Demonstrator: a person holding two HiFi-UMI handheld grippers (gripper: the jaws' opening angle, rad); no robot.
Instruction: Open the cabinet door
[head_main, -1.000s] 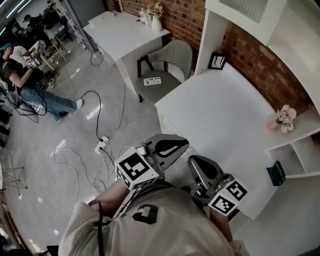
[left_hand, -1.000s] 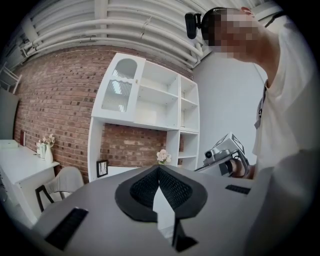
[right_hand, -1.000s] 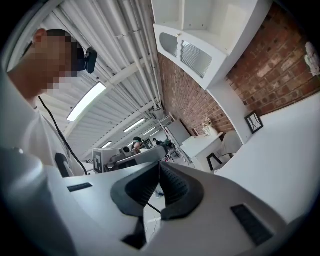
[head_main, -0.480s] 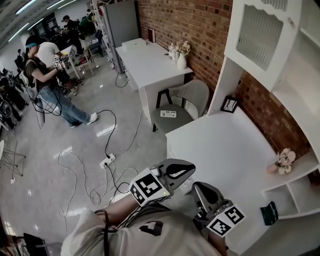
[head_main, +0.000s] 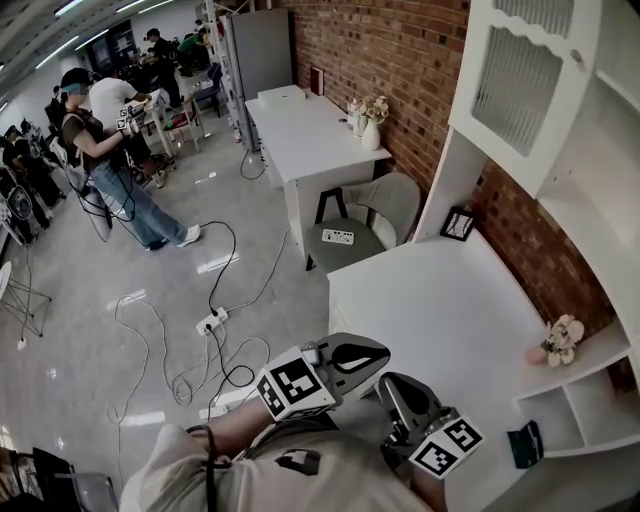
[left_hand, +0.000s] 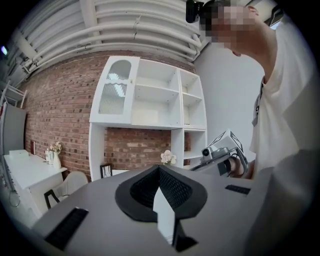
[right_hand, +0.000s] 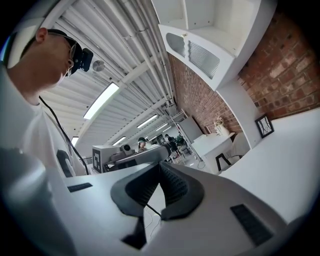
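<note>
We hold both claws low before our chest, side by side and near each other. Our left claw (head_main: 372, 350) has its jaws pressed together with nothing between them. Our right claw (head_main: 392, 388) is likewise closed and empty, pointing roughly level.

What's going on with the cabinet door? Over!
Left gripper shut, empty. Right gripper shut, empty. Cabinet door closed, untouched, up above the white desk. Nothing blocking it.

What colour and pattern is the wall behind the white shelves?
A reddish-brown brick wall, laid in regular rows; it shows best in the left gripper view.
</note>
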